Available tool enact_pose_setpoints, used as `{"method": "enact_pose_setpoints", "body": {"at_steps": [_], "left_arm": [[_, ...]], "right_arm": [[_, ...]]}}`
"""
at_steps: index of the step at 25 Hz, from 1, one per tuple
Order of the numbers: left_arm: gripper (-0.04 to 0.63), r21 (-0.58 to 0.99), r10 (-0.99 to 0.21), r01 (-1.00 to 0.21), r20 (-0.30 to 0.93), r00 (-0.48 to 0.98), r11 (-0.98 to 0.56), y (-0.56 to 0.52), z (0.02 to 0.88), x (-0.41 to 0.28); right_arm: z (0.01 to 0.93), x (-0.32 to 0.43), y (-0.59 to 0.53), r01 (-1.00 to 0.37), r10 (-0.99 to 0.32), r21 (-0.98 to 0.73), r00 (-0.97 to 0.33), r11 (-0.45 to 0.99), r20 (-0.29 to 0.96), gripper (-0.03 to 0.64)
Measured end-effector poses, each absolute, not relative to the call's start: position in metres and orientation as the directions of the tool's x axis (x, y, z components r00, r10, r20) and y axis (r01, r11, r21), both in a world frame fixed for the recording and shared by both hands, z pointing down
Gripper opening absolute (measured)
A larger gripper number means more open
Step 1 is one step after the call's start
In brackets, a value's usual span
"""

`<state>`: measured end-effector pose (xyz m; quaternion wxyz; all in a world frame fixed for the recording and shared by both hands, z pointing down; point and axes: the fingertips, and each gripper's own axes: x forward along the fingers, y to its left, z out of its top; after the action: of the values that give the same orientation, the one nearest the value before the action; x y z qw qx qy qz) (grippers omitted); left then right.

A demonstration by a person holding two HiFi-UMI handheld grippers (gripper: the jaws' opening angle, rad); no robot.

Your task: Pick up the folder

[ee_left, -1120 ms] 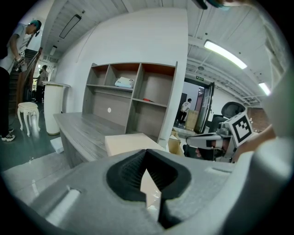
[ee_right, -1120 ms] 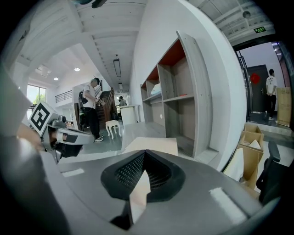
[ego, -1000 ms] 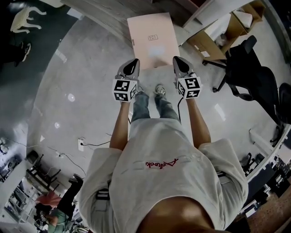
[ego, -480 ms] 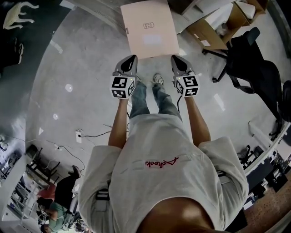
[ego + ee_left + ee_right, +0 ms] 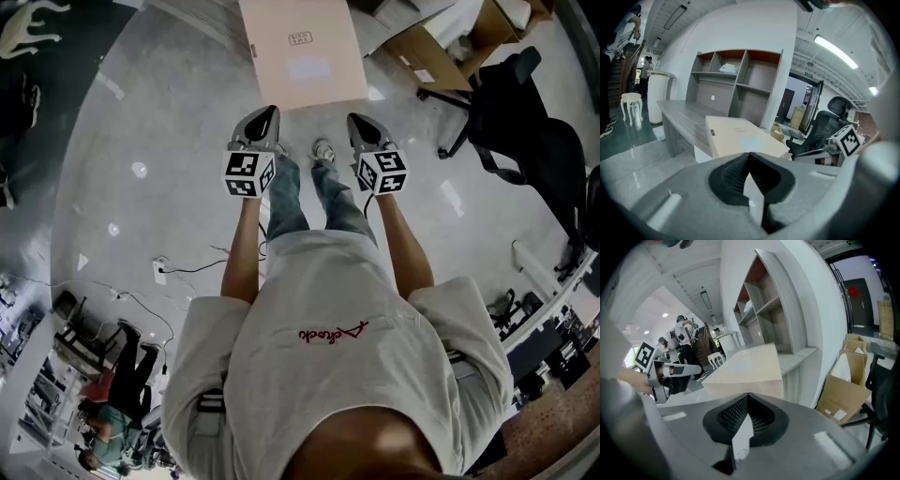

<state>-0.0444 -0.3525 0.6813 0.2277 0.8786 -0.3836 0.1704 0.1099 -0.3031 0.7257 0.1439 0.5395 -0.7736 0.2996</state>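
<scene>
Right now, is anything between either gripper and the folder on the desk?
Nothing visible. The flat pale beige cardboard folder lies on the grey wooden desk ahead of the left gripper and right gripper, with only open air between.

A black office chair stands on the glossy grey floor beside open cardboard boxes. A grey open shelf unit rises behind a grey wood-grain desk, with a white stool and a white cylindrical bin further off. A white power socket with its cable lies on the floor.
</scene>
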Motion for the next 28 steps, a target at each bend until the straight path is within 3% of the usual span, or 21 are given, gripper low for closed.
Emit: {"method": "enact_pose_setpoints", "body": {"at_steps": [7, 13, 17, 23, 28], "left_arm": [[-0.002, 0.273, -0.594, -0.755, 0.483, 0.643, -0.596, -0.347, 0.689, -0.043], [-0.002, 0.274, -0.593, -0.753, 0.481, 0.646, -0.599, -0.344, 0.688, -0.039], [-0.002, 0.271, -0.595, -0.756, 0.483, 0.642, -0.596, -0.342, 0.687, -0.041], [-0.002, 0.272, -0.598, -0.761, 0.487, 0.637, -0.589, -0.338, 0.687, -0.044], [-0.002, 0.272, -0.596, -0.76, 0.488, 0.637, -0.59, -0.337, 0.688, -0.044]], "right_arm": [[0.739, 0.099, -0.299, -0.81, -0.734, -0.552, -0.496, 0.199, 0.464, 0.008], [0.738, 0.104, -0.303, -0.564, -0.785, -0.819, -0.553, 0.104, 0.281, 0.007], [0.737, 0.11, -0.305, -0.324, -0.821, -0.944, -0.556, 0.069, 0.131, 0.008], [0.734, 0.126, -0.305, -0.076, -0.864, -0.992, -0.502, 0.096, -0.046, 0.008], [0.736, 0.126, -0.303, 0.014, -0.851, -0.991, -0.512, 0.13, -0.119, 0.008]]}}
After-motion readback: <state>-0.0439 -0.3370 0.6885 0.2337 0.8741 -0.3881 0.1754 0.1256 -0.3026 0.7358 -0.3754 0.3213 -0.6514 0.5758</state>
